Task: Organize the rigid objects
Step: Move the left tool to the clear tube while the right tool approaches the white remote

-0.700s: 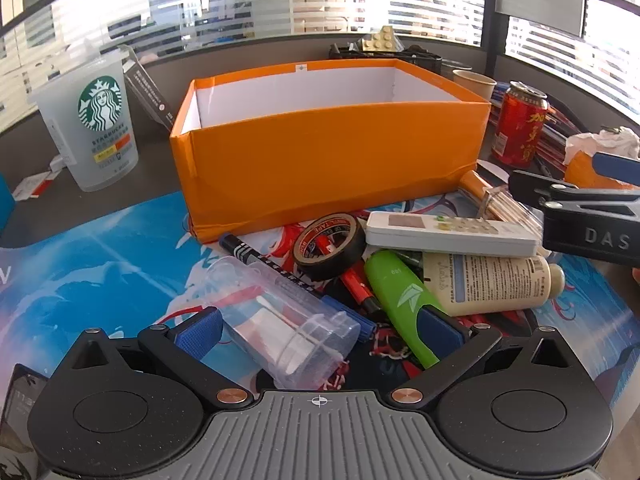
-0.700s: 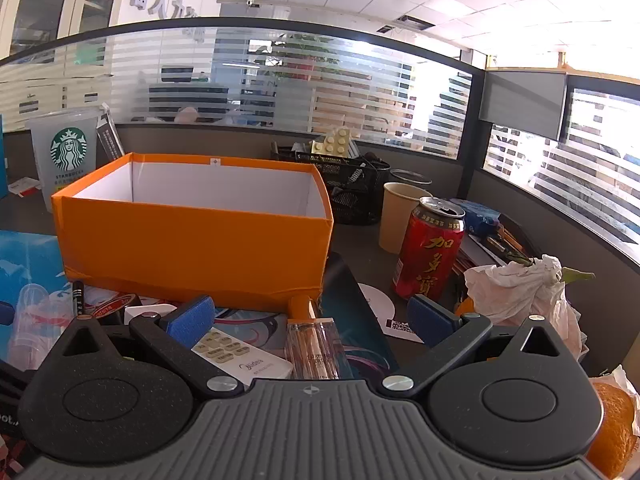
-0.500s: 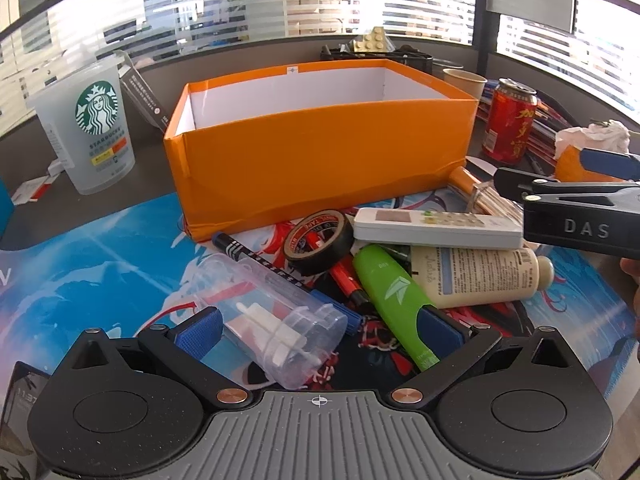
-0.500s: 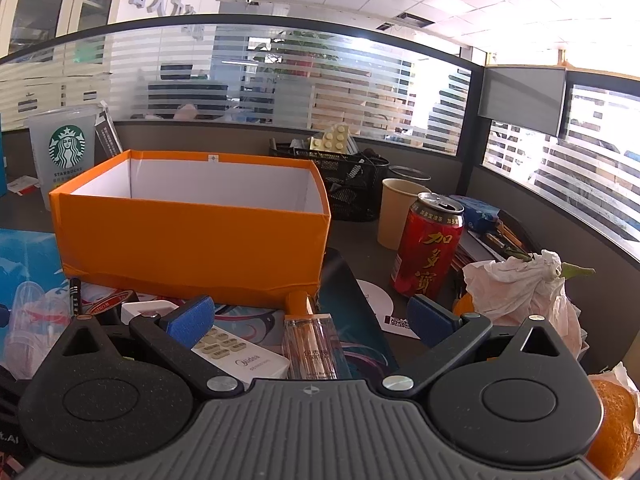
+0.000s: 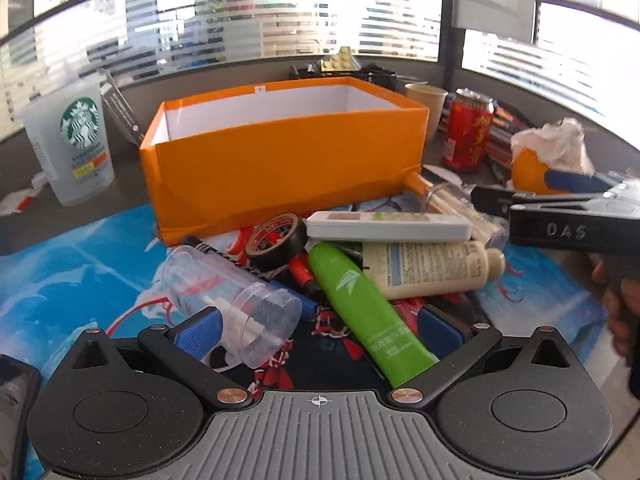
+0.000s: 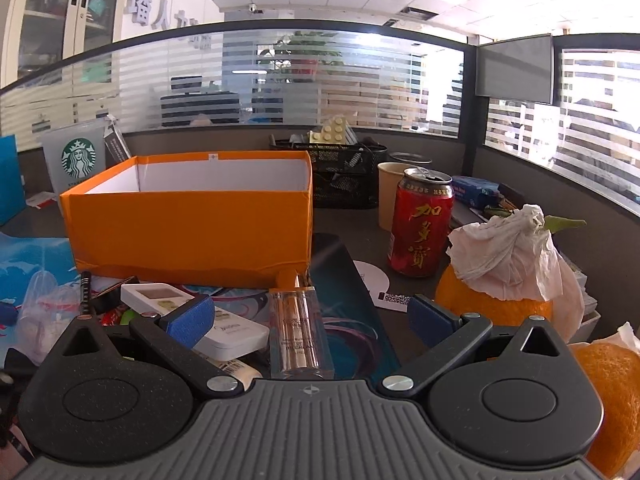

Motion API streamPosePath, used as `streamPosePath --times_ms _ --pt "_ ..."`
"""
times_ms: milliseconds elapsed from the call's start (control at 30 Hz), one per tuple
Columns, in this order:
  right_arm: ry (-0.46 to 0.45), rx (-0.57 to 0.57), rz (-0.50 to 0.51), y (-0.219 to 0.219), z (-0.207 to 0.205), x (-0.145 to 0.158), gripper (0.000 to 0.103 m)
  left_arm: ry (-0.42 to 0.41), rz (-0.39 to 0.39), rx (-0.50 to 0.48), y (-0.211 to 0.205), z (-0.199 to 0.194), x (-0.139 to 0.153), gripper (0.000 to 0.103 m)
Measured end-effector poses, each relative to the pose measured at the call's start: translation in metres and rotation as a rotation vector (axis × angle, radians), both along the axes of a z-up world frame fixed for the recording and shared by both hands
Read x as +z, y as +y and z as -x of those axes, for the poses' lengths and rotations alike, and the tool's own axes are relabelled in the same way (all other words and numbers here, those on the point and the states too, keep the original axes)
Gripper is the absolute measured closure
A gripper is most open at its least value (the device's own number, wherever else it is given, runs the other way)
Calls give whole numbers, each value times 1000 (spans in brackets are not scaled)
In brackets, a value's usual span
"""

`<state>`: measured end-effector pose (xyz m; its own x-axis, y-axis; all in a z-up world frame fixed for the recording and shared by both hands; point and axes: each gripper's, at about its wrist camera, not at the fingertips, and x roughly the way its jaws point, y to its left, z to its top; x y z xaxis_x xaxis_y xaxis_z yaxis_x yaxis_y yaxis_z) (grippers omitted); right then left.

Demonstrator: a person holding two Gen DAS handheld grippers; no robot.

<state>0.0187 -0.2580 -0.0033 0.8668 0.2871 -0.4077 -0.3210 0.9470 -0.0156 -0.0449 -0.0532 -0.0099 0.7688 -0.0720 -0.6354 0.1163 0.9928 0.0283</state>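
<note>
Left gripper (image 5: 318, 330) with jaws spread wide and empty, poised above the heap of loose items on the desk mat (image 5: 60, 280) — a clear plastic tube (image 5: 232, 304), green tube (image 5: 368, 312), cream bottle (image 5: 432, 268), white remote (image 5: 388, 226) and tape roll (image 5: 276, 240), all lying just in front of the orange box (image 5: 280, 160). Right gripper (image 6: 310, 320) likewise spread and empty — a clear glass bottle (image 6: 298, 328) lies between its fingers, untouched, with the red can (image 6: 422, 228) and a tissue-topped orange (image 6: 496, 300) toward the desk's right edge.
</note>
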Motion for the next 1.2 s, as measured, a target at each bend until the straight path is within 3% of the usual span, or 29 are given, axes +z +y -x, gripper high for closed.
streamPosePath --times_ms 133,233,300,400,533,700,767,900,1033,1133,1200 --pt "-24 54 9 0 3 -3 0 -32 -10 -11 -3 3 2 0" --pt "-22 157 -46 -1 5 -1 0 -65 -33 33 2 3 5 0" --pt "-2 251 -64 5 5 0 0 -51 -20 58 9 -1 4 0" --pt "-9 326 -1 17 1 1 0 -35 38 74 24 1 3 0" --pt "-17 286 62 12 -12 0 0 -32 62 115 37 3 7 0" --pt "71 166 -32 -10 -36 -11 2 5 195 101 38 -19 16 0" --pt "88 145 -59 -12 -44 -15 3 16 210 78 32 -27 19 0" --pt "60 159 -98 -18 -36 -16 3 -8 147 91 34 -33 25 0" --pt "30 319 -110 -9 -29 -7 3 36 92 135 46 -26 19 0" --pt "30 410 -34 11 -34 -7 3 71 115 171 54 -21 15 0" --pt "25 467 31 26 -40 -9 3 73 89 193 56 -19 14 0"
